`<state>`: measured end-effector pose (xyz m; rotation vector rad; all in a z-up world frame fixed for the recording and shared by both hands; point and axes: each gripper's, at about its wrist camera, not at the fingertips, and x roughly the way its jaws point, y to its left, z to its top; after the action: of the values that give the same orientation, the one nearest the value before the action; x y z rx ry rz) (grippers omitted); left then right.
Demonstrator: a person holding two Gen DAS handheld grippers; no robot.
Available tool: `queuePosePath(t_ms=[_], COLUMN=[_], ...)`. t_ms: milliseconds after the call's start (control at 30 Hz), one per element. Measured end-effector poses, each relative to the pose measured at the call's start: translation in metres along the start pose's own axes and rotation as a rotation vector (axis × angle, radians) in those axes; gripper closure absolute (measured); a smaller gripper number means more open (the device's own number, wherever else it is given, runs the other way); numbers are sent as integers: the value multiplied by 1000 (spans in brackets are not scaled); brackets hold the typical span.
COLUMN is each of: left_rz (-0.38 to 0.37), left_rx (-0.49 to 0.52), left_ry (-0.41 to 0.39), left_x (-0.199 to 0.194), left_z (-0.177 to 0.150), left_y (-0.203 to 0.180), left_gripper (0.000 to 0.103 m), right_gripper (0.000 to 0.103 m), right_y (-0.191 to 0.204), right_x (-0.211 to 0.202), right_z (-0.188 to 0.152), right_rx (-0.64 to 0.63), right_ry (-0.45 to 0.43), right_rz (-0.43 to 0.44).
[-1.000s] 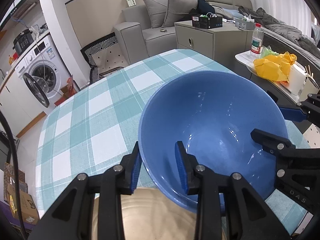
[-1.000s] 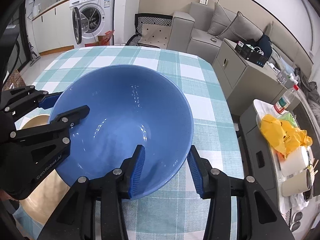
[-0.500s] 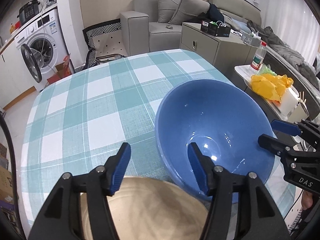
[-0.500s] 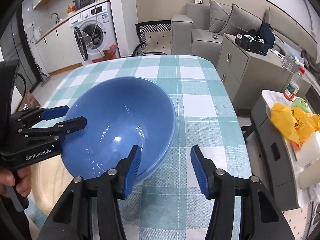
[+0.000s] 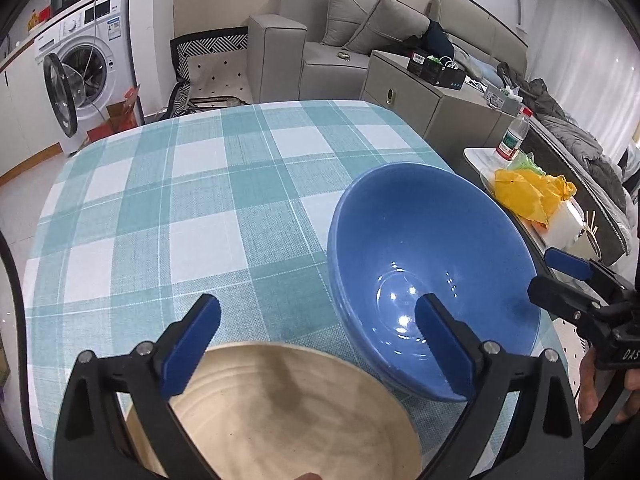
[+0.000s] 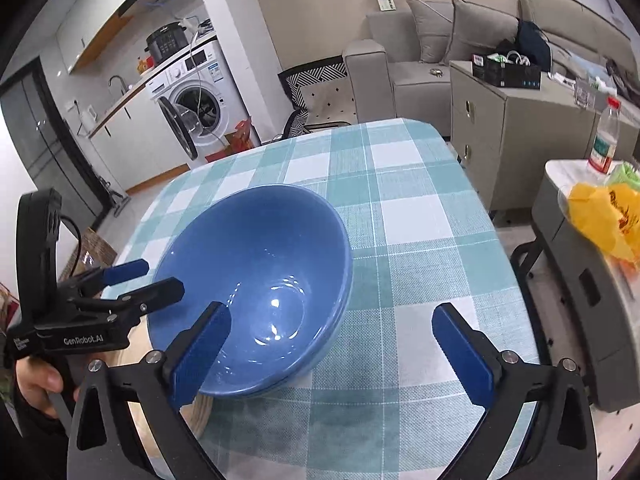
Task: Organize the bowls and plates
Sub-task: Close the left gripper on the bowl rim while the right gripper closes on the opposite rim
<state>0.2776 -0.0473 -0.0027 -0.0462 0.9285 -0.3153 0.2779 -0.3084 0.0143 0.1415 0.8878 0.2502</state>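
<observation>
A large blue bowl [image 5: 432, 264] stands upright on the checked tablecloth [image 5: 208, 208]; a second blue edge shows under it, as if nested. A beige plate [image 5: 280, 416] lies just in front of it. My left gripper [image 5: 318, 348] hovers over the plate and the bowl's near rim. Its jaws are opening wide, with the rim between them and the pads off it. In the right wrist view my right gripper [image 6: 332, 356] spans the bowl's [image 6: 256, 280] right rim. Its jaws are also opening, not pressing. Each gripper, the right [image 5: 576, 292] and the left [image 6: 120, 292], shows in the other's view.
A low side table at the right holds a yellow bag [image 6: 608, 220] and a plastic bottle [image 6: 604, 140]. A grey cabinet [image 6: 516, 120] and sofa [image 5: 320, 52] stand beyond the table's far edge. A washing machine [image 5: 84, 64] with its door open is at the back left.
Both grippers were shut on the blue bowl's rim and have opened wide, letting it go. The bowl now rests on the tablecloth, and both grippers have drawn back a little.
</observation>
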Motion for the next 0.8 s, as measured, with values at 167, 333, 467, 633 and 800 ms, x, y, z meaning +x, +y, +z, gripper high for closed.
queuePosePath(t_ms=[167,333,467,633,800], left_rz=[-18,-42,-44,-43,-30], left_rx=[-16,-22,-22,-22,-42], left_ry=[14,23,25,30,39], left_x=[7,13,15,17,22], left_z=[-1,-2,-1,0,0], left_y=[2,1,-1,-2,0], left_gripper=[3,0,0,0,0], right_gripper=[0,0,0,0,0], right_y=[-9,-11,-11,-11,-12], right_x=[12,20,27,34,37], right_z=[-1,-3,-3,-4,-4], right_rx=[58,82,89,94,101], right_ry=[18,27,38,56,64], right_rz=[51,76,104,88,78])
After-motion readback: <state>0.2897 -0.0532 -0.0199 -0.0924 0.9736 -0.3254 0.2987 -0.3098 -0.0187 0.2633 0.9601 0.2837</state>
